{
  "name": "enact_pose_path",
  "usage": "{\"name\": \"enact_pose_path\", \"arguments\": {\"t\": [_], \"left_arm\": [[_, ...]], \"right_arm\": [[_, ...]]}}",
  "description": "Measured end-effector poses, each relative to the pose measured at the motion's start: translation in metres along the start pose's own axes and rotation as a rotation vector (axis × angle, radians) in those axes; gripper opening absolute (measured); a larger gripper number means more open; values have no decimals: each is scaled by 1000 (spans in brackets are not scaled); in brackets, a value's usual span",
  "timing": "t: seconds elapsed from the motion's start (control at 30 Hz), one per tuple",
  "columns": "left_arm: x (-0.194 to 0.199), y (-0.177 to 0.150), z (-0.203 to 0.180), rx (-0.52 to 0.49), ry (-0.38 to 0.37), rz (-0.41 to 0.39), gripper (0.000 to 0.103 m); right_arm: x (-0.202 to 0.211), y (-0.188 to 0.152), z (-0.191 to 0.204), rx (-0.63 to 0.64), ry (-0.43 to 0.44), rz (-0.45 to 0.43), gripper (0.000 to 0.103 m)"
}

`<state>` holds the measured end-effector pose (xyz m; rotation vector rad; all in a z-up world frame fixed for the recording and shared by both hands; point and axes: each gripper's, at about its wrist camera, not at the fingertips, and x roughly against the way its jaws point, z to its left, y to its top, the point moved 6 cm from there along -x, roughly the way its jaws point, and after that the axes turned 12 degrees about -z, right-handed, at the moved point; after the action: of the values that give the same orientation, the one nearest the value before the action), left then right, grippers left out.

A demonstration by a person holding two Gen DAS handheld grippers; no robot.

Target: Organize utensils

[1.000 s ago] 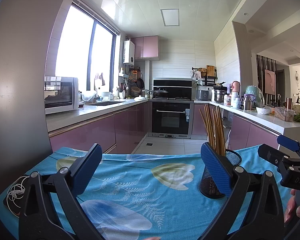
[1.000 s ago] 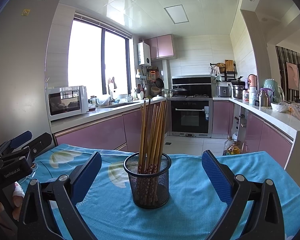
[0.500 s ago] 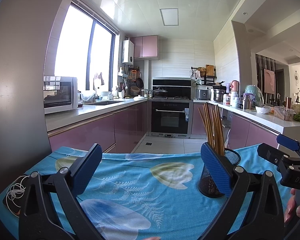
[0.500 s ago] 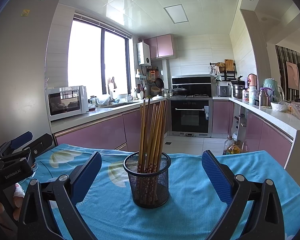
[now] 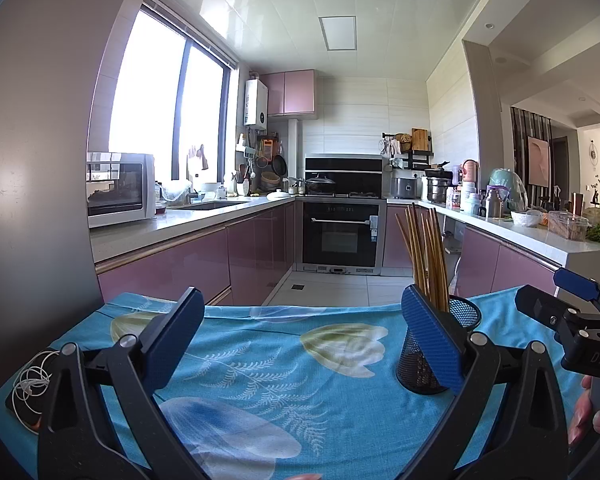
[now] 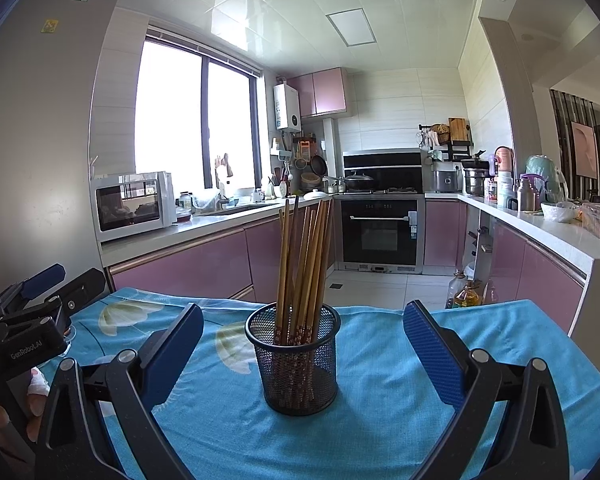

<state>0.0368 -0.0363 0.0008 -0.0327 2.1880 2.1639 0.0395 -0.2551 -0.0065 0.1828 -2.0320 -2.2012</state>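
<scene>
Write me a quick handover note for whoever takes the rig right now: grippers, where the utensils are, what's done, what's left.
Left gripper: open, holding nothing, over the blue tablecloth.
Right gripper: open, holding nothing, facing the mesh holder.
Chopsticks: standing bundled in the mesh holder, upright on the cloth.
Done: no loose utensils visible on the cloth.
Left: nothing obvious in view; check outside the frames before finishing.

The left tongs point(image 5: 300, 344) and right tongs point(image 6: 300, 354) are being held level, side by side, jaws spread wide, each gripped from behind by fingers point(image 5: 598, 416).
</scene>
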Motion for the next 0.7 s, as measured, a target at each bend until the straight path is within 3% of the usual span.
{"name": "enact_pose_path", "arguments": {"t": [0.57, 0.7], "left_arm": [[3, -5, -2, -29, -8, -13, 97], [-5, -16, 1, -30, -23, 61, 97]], "right_arm": [[0, -3, -3, -3, -5, 10, 97], [-4, -12, -20, -4, -32, 74, 97]]}}
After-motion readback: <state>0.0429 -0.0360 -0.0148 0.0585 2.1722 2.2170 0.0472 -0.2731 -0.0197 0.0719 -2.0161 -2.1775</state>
